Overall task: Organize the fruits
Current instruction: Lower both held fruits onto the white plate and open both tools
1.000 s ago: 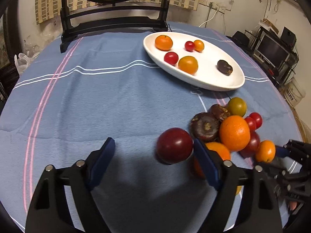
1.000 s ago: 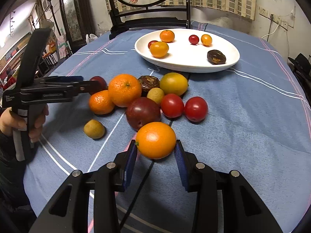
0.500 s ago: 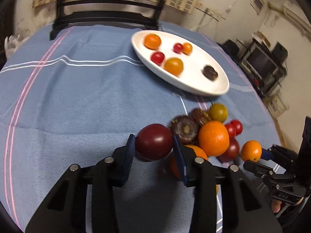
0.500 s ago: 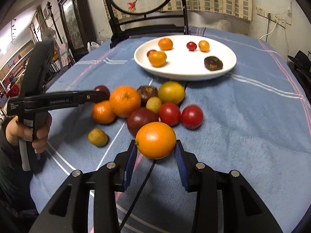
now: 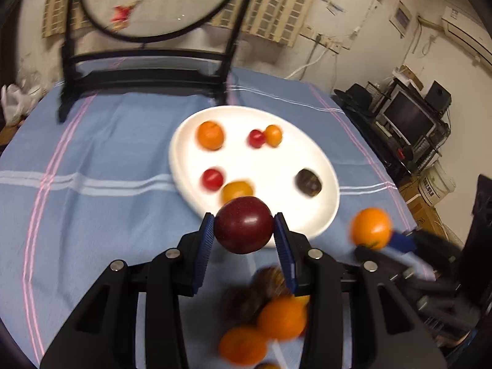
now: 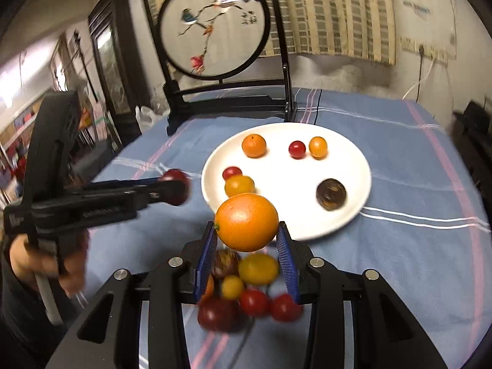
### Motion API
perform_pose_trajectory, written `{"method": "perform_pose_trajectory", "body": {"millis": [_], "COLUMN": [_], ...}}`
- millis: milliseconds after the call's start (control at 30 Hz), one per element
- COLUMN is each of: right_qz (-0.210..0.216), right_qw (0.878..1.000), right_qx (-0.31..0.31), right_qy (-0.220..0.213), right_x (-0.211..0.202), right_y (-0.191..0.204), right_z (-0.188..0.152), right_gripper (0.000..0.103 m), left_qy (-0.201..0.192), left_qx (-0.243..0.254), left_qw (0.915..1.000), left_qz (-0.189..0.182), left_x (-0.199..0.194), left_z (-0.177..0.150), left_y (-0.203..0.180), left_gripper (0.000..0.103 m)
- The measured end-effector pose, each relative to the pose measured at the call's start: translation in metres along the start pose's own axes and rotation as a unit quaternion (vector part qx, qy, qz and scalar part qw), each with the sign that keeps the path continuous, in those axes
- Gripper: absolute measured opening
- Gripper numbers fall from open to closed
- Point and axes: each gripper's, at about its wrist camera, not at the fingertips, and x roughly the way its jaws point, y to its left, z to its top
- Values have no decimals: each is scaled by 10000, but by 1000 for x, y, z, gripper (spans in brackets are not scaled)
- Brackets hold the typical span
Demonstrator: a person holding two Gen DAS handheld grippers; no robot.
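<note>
My left gripper (image 5: 244, 230) is shut on a dark red plum (image 5: 244, 229) and holds it in the air just short of the near rim of the white plate (image 5: 319, 156). My right gripper (image 6: 247, 235) is shut on an orange (image 6: 247, 222), lifted before the plate's near rim (image 6: 356, 166). The plate holds several small fruits: an orange mandarin (image 6: 253, 145), a red cherry tomato (image 6: 297, 149) and a dark brown fruit (image 6: 331, 194) among them. The left gripper with the plum also shows in the right wrist view (image 6: 175, 186). The right gripper's orange shows in the left wrist view (image 5: 371, 228).
A pile of loose fruits lies on the blue tablecloth (image 6: 415, 184) beneath the grippers, with oranges (image 5: 281, 318), red tomatoes (image 6: 254, 303) and a yellow fruit (image 6: 258, 269). A black framed embroidery screen (image 6: 215, 24) stands at the table's far edge. Shelves with a monitor (image 5: 406, 117) stand right.
Both grippers have lifted their fruit off the cloth and moved forward toward the plate. The left gripper went from open beside the plum to shut on it.
</note>
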Motion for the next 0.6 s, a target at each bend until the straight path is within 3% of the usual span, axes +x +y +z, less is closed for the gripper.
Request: {"method": "perform_pose_trajectory", "body": {"millis": [100, 233, 433, 467, 500, 533, 600], "right_qz": [-219, -99, -211, -278, -338, -394, -330], "right_qw": [9991, 9949, 9939, 9940, 9938, 9935, 9936], "right_qx": [350, 928, 1070, 1059, 1059, 1068, 1065], "right_qy": [65, 373, 157, 62, 46, 62, 178], "right_x": [23, 44, 47, 48, 49, 51, 53], "right_y": [-18, -49, -57, -57, -58, -58, -58], "right_z": [-2, -9, -11, -11, -12, -13, -14], "right_gripper": [40, 40, 43, 49, 69, 74, 74], "left_qy": [24, 117, 440, 453, 391, 326, 124], "left_qx": [46, 8, -138, -196, -256, -269, -233], "left_qw": [10000, 9999, 9989, 9988, 9989, 9991, 9996], "left_qz": [44, 55, 65, 46, 3, -17, 74], "left_x": [24, 54, 96, 100, 100, 97, 83], "left_z": [21, 36, 40, 40, 39, 38, 36], "left_y": [-14, -24, -28, -27, -26, -27, -27], "left_gripper": [39, 39, 40, 46, 55, 60, 75]}}
